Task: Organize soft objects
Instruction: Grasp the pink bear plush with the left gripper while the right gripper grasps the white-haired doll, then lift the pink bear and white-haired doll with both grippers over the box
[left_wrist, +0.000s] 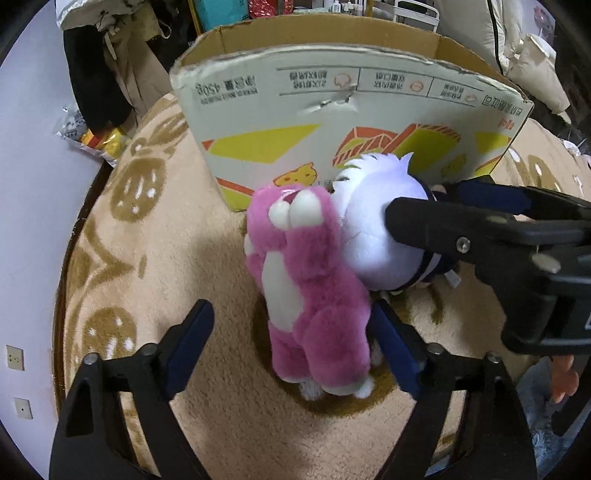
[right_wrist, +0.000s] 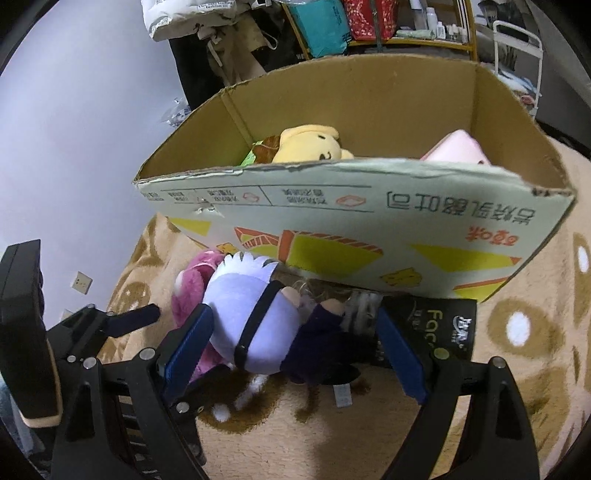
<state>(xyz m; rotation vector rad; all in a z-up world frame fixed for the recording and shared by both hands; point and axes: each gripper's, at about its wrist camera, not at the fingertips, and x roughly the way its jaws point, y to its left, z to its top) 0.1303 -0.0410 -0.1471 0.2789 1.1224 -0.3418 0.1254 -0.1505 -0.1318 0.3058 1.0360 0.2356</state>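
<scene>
A pink plush bear (left_wrist: 306, 288) lies on the beige rug in front of the cardboard box (left_wrist: 332, 110). Against it lies a plush doll (left_wrist: 369, 229) with a pale lavender head and a dark purple body (right_wrist: 325, 332). My left gripper (left_wrist: 295, 347) is open and straddles the bear's lower half; its right finger is beside the fur and its left finger stands well apart. My right gripper (right_wrist: 295, 349) is open around the doll, with its left finger at the head and its right finger clear of the body. In the left wrist view the right gripper (left_wrist: 421, 201) reaches in from the right.
The box's near wall (right_wrist: 332, 173) rises just behind the toys; inside are a yellow plush bear (right_wrist: 306, 144) and a pink soft thing (right_wrist: 458, 147). A black packet (right_wrist: 436, 325) lies under the box's front edge. Patterned rug (left_wrist: 166, 258) spreads left; hanging clothes and shelves stand behind.
</scene>
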